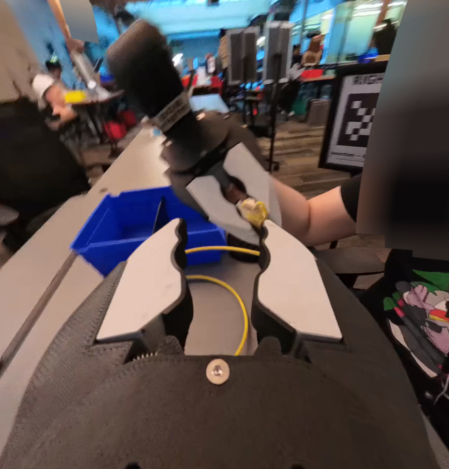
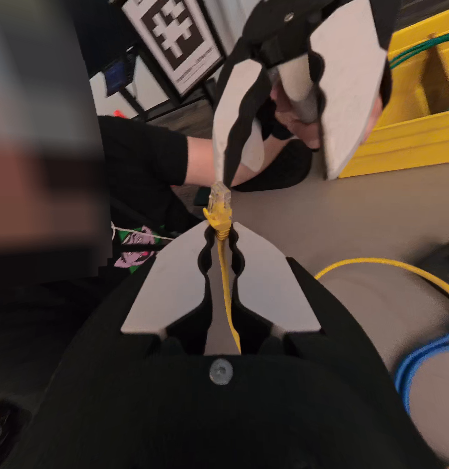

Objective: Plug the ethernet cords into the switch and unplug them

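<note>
My right gripper is shut on a yellow ethernet cord just behind its boot. The clear-tipped plug sticks out past the fingertips. My left gripper is open and empty, and faces the right one. In the right wrist view the left gripper has one fingertip at the plug's tip. In the left wrist view the right gripper holds the plug just beyond my right fingertip. The cord's slack loops on the grey table. No switch shows clearly.
A blue bin stands on the table behind the left gripper. A yellow bin with a green cable is at the far right. A blue cable lies at the right, next to a dark blurred object. The person's body is close by. Spacing between my two grippers at the tips: around 5 cm.
</note>
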Tool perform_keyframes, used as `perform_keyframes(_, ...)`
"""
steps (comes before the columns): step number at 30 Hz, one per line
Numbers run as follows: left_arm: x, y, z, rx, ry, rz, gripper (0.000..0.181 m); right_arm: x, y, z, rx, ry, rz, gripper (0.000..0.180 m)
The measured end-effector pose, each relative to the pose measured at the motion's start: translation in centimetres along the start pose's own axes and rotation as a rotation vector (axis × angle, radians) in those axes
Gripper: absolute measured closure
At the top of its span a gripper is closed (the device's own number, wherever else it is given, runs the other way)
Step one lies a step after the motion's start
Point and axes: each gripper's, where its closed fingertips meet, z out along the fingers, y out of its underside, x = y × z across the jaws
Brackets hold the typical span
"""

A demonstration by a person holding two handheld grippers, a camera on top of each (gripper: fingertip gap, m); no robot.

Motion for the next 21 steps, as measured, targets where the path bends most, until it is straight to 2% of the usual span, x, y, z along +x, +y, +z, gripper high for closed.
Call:
perform_keyframes(4, 3.7, 1.0, 1.1, -0.023, 0.230, -0.006, 0.143, -0.7, 0.9, 1.1, -0.058, -0.093, -0.001, 0.169)
perform_keyframes(6, 3.7, 1.4, 1.5, -0.037, 0.251, -0.033, 0.144, -0.5, 1.2, 1.5, -0.080, -0.099, 0.009, 0.169)
perform_keyframes(10, 4.2, 2.4, 1.6, -0.063, 0.312, -0.038, 0.167, -0.4, 1.8, 1.9, -0.109, -0.136, 0.005, 0.169)
perform_keyframes(15, 4.3, 2.7, 1.4, -0.089, 0.316, 0.014, 0.169, -0.3, 2.2, 2.3, -0.134, -0.152, -0.031, 0.168)
perform_keyframes(18, 1.0, 1.1, 0.6, -0.036, 0.136, -0.032, 0.169, 1.6, 0.5, 0.8, -0.030, 0.009, -0.061, 0.162)
perform_keyframes(21, -3.0, -1.3, -2.0, 0.130, -0.049, -0.108, 0.169, 4.9, -2.8, -3.4, 0.146, 0.418, -0.110, 0.151)
